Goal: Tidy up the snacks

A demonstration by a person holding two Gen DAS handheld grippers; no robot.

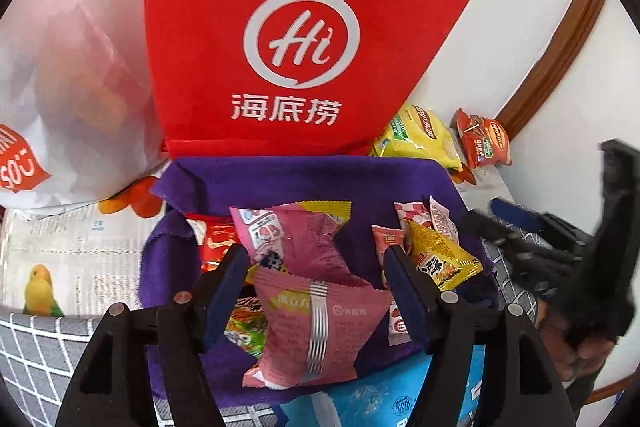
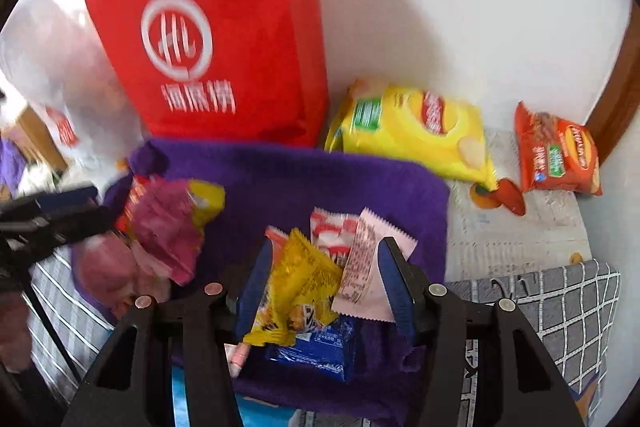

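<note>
Between the spread fingers of the left gripper (image 1: 316,287), lying flat in the purple fabric bin (image 1: 304,175): a pink snack packet (image 1: 316,323), long axis running straight ahead from the claw, neither pad visibly touching it. Ahead of that claw and slightly left, resting on the pile, a second crumpled pink packet (image 1: 296,239); off to its right, a yellow packet (image 1: 440,259) and small red-and-white sachets (image 1: 416,219). Hovering open as well, the right gripper (image 2: 320,291), straddling the same yellow packet (image 2: 300,287) and a pale pink sachet (image 2: 364,271), with a blue packet (image 2: 316,347) lying beneath them, nearer the claw. Gripping nothing on either side, judging by the wide gaps. Beyond the bin, well past both claws: a red tote bag (image 1: 296,39) standing upright, and outside the bin to the right, a yellow chip bag (image 2: 420,131) and an orange snack bag (image 2: 560,155). Being nearer, probably the left claw closing across the pink packet's short width.
</note>
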